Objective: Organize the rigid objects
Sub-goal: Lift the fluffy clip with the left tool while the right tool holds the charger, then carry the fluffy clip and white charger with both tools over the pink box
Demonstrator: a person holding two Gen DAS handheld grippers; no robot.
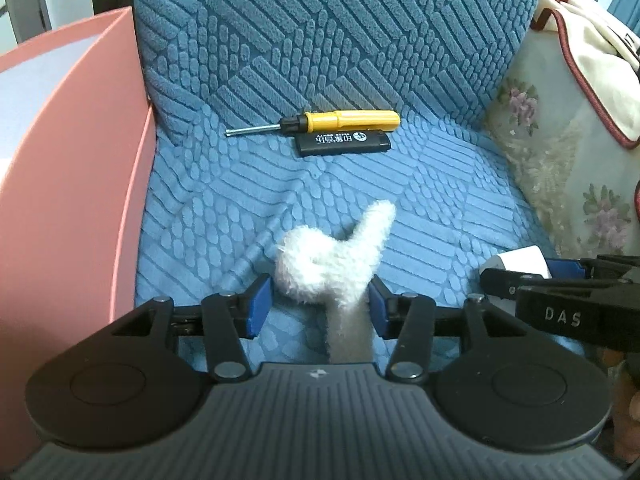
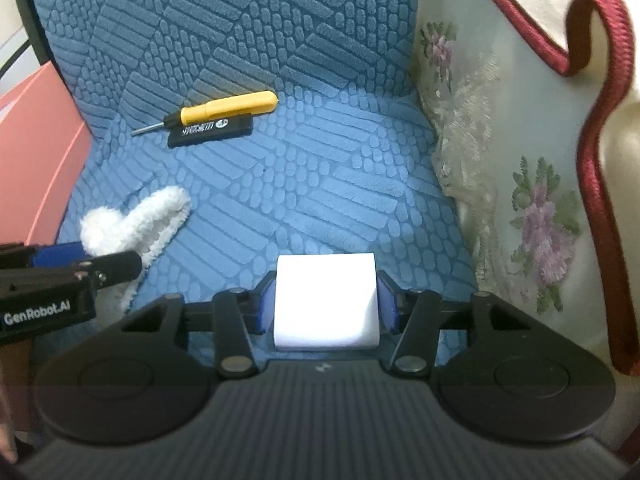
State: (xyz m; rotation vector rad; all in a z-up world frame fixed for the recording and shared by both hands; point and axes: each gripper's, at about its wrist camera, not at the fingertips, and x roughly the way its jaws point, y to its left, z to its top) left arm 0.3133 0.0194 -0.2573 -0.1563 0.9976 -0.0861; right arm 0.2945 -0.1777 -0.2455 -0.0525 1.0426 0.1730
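A yellow-handled screwdriver (image 1: 320, 122) and a black lighter (image 1: 343, 143) lie side by side at the back of the blue seat cushion (image 1: 420, 200); both also show in the right wrist view, the screwdriver (image 2: 224, 110) and the lighter (image 2: 210, 129). My left gripper (image 1: 318, 306) is shut on a fluffy white plush piece (image 1: 328, 256), also seen in the right wrist view (image 2: 132, 224). My right gripper (image 2: 326, 300) is shut on a white block (image 2: 326, 300), which peeks into the left wrist view (image 1: 520, 260).
A pink box wall (image 1: 72, 184) stands along the left of the seat. A floral cushion with red piping (image 2: 520, 184) borders the right side. The blue textured backrest (image 1: 320, 28) rises behind the objects.
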